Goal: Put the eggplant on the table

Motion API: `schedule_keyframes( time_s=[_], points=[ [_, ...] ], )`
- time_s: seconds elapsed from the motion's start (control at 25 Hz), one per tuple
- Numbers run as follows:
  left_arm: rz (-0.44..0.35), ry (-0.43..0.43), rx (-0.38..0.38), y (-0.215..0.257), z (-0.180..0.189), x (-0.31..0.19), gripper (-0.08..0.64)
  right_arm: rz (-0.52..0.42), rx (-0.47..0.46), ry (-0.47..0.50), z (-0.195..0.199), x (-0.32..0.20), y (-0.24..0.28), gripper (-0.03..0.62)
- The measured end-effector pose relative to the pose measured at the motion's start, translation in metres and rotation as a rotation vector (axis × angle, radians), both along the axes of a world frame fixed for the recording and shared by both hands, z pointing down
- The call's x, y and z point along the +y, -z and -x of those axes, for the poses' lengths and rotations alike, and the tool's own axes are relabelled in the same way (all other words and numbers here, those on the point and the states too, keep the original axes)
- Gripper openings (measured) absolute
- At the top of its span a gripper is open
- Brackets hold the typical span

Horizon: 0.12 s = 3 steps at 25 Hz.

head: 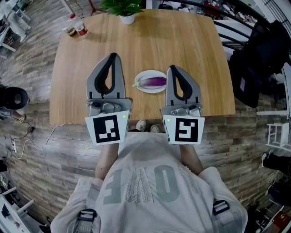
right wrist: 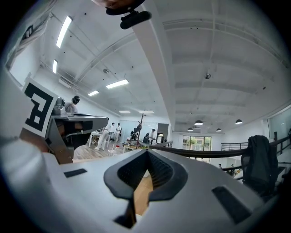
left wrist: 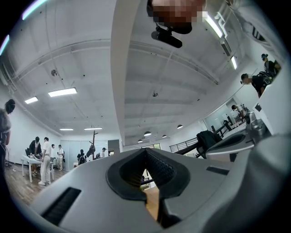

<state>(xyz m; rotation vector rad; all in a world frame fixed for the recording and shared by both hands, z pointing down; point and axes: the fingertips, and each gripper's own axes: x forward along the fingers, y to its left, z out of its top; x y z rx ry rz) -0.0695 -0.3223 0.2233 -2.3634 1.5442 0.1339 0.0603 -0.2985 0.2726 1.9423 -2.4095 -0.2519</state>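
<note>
**Head view.** The eggplant (head: 153, 82) lay on its side on a white plate (head: 152, 90), near the front edge of the wooden table (head: 136, 45). The left tongs (head: 112, 55) and the right tongs (head: 172, 68) were held over the table's near edge, one on each side of the plate and apart from it. Both pointed away from the person. Each pair of tips met, with nothing between them. A marker cube sat at the rear of each, left (head: 107, 129) and right (head: 184, 129). A potted plant (head: 125, 9) stood at the far edge of the table and two bottles (head: 76, 26) at the far left corner. Only this view showed the eggplant, the plate and the table layout.

**Left gripper view.** The left tongs (left wrist: 145, 152) were together at the tip and empty. A sliver of tabletop showed through the gap behind the pads. Above were the ceiling and strip lights, and people stood at far left (left wrist: 41, 159); the head view showed none of these.

**Right gripper view.** The right tongs (right wrist: 147, 152) were closed tip to tip, holding nothing, with wood visible through the loop. The left marker cube (right wrist: 38, 109) showed at the left edge, and a dark garment hung on a railing (right wrist: 259, 159) at right.
</note>
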Motion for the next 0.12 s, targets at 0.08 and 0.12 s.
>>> schedule_keyframes(
  time_s=[0.08,0.12],
  points=[
    [-0.001,-0.005,-0.003,-0.0001,-0.0013,0.0001,0.009,0.01,-0.007,0.001,0.0002,0.001,-0.0029,0.017],
    [-0.002,-0.007,-0.006,-0.0002,-0.002,0.0002,0.009,0.014,-0.011,0.001,0.0002,0.0016,-0.0042,0.017]
  ],
)
